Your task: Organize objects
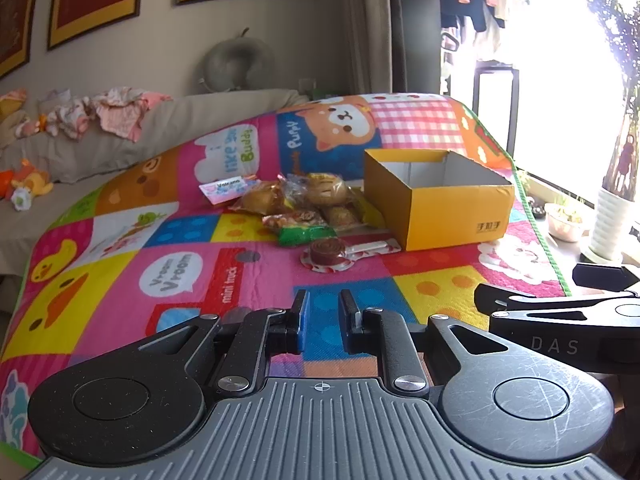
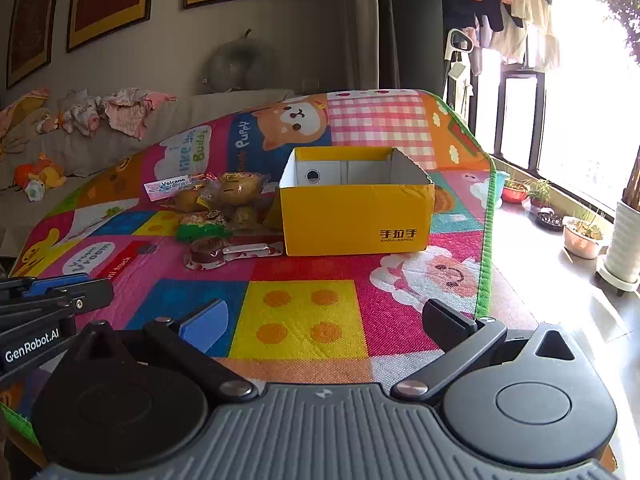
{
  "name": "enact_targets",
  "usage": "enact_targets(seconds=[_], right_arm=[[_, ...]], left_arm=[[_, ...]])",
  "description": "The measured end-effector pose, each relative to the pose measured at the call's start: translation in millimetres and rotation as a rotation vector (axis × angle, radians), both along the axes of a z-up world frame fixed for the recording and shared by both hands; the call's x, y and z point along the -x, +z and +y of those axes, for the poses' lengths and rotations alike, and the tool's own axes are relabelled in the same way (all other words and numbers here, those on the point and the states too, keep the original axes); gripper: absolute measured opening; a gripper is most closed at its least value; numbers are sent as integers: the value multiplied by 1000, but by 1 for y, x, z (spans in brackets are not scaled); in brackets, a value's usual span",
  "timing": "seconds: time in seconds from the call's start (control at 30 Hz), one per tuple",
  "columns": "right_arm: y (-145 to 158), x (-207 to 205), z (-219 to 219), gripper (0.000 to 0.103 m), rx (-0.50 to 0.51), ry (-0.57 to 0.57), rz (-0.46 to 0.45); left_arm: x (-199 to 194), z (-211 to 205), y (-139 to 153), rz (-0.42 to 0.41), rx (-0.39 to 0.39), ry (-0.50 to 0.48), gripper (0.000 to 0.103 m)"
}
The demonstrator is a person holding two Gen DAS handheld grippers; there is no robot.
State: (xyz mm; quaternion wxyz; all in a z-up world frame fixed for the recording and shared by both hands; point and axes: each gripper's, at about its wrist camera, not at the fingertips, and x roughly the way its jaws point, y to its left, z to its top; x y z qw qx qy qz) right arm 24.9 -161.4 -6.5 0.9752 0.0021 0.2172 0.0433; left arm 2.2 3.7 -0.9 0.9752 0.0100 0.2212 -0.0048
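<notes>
Presently, through my left wrist view, my left gripper [image 1: 323, 322] hangs low over the bright patchwork cartoon play mat [image 1: 120, 280], jaws parted only narrowly and holding nothing. Ahead lies the heap of clear-wrapped golden pastries [image 1: 304, 200], with a green crinkled snack packet [image 1: 306, 235] at its near edge and a pink and white flat sachet [image 1: 226, 190] at its far left. Nearest me sits a round brown sweet in red-and-white film [image 1: 328, 258]. The open-topped yellow cardboard box [image 1: 440, 204] stands just right of the heap and appears empty.

From my right wrist view, my right gripper [image 2: 326, 324] is spread wide, empty, over the mat's near squares. The box faces me squarely, the heap touching or nearly touching its left wall; I cannot tell which.

Handling assessment: I judge every snack light and soft. The film wrappers look slippery and will crumple, so the pastries inside could crush under a hard pinch. I would take a pastry across its middle with moderate closure, or by the sealed wrapper end. The sachet lies flat and calls for an edge pinch. The box is stiff but light and may slide if nudged.
</notes>
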Motion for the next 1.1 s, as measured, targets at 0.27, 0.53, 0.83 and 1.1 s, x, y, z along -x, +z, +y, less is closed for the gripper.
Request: enact_targets(seconds=[0.27, 0.53, 0.83, 1.1], right_arm=[[-2, 0, 0, 103, -4, -2, 9], [-3, -1, -1, 103, -7, -4, 12], [-3, 0, -1, 103, -7, -4, 13], [-3, -1, -1, 103, -5, -3, 12]], left_arm=[[-1, 1, 0, 6, 2, 2, 19], [-1, 1, 0, 6, 3, 1, 19], [-1, 1, 0, 6, 3, 1, 19], [0, 3, -4, 12, 6, 3, 19]])
